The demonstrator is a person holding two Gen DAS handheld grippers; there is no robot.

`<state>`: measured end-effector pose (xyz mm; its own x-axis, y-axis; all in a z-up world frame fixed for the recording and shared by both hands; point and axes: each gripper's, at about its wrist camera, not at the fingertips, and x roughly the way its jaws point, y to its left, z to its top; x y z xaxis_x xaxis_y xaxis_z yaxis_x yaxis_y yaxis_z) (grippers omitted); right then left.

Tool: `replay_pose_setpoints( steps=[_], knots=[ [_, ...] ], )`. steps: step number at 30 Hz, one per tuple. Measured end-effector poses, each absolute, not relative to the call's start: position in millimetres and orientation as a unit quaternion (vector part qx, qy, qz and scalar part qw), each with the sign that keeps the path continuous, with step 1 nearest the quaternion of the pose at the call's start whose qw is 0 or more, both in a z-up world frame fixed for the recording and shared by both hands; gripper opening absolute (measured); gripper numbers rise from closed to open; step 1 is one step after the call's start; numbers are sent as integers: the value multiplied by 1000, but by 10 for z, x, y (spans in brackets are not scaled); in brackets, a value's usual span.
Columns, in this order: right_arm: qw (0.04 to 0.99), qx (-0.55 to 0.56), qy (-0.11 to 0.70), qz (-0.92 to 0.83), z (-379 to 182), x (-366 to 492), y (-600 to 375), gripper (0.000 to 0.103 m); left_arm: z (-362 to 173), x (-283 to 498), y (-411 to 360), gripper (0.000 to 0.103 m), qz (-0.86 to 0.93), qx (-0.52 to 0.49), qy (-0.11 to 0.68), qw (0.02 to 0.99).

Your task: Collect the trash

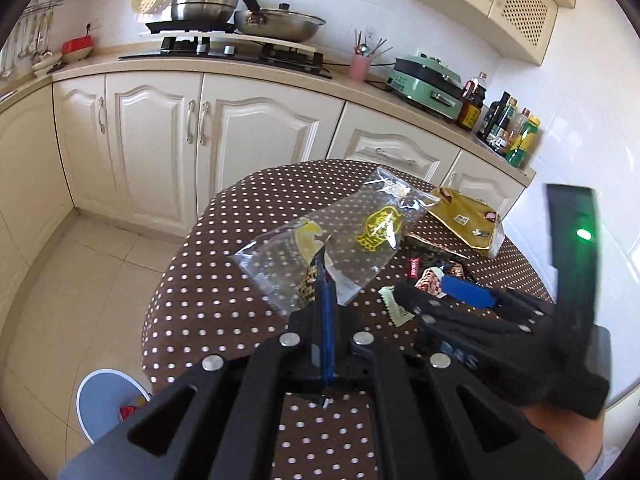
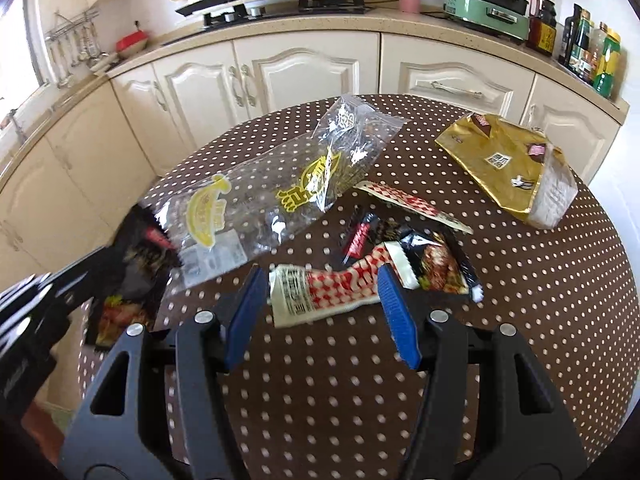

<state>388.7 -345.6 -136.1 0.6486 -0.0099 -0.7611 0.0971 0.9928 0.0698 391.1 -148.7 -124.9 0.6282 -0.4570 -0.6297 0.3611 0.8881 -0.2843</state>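
My left gripper [image 1: 325,276] is shut on a clear plastic bag with yellow print [image 1: 340,236] and a dark wrapper [image 1: 310,284], held above the brown dotted table [image 1: 208,280]. The bag also shows in the right wrist view [image 2: 280,196], with the left gripper [image 2: 132,248] at its lower left. My right gripper [image 2: 324,280] is open, its blue pads on either side of a red-and-white wrapper [image 2: 328,288] lying on the table [image 2: 520,300]. The right gripper shows in the left wrist view [image 1: 444,296].
A gold bag [image 2: 508,164], a black snack wrapper [image 2: 436,260] and a small red packet [image 2: 360,236] lie on the table. A white bin [image 1: 108,404] stands on the floor left of the table. Kitchen cabinets [image 1: 160,140] run behind.
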Motion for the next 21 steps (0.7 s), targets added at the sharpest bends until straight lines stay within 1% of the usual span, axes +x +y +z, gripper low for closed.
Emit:
replay_pose_setpoints(
  steps=[3,7,9,10,11,12,14,16,19,21],
  knots=[
    [903,35,423,-62,-1452,3996,-3431,66,-1266,3916,-1441,0,-229,-71,368,898],
    [902,2,426,-70,-1520,3991,-3389,65,-1289,3884,-1405,0,-235,-74,370,896],
    [901,-2,428,-66,-1528,3950,-3412,58,-1289,3873,-1396,0,-238,-75,371,894],
    [902,-3,428,-59,-1538,3915,-3423,52,-1293,3864,-1389,0,-240,-77,371,894],
    [903,-4,427,-57,-1541,3877,-3418,44,-1297,3848,-1385,0,-242,-78,371,893],
    [903,-4,426,-53,-1539,3838,-3421,38,-1301,3831,-1377,0,-244,-79,372,892],
    [904,-1,425,-44,-1538,3763,-3431,20,-1308,3796,-1352,0,-250,-85,375,889],
    [906,6,421,-39,-1521,3702,-3447,6,-1308,3757,-1330,0,-252,-88,376,887],
    [909,25,415,-35,-1507,3611,-3533,1,-1326,3673,-1307,0,-254,-91,377,886],
    [912,32,408,-34,-1479,3531,-3569,1,-1321,3627,-1287,0,-252,-94,377,886]
  ],
)
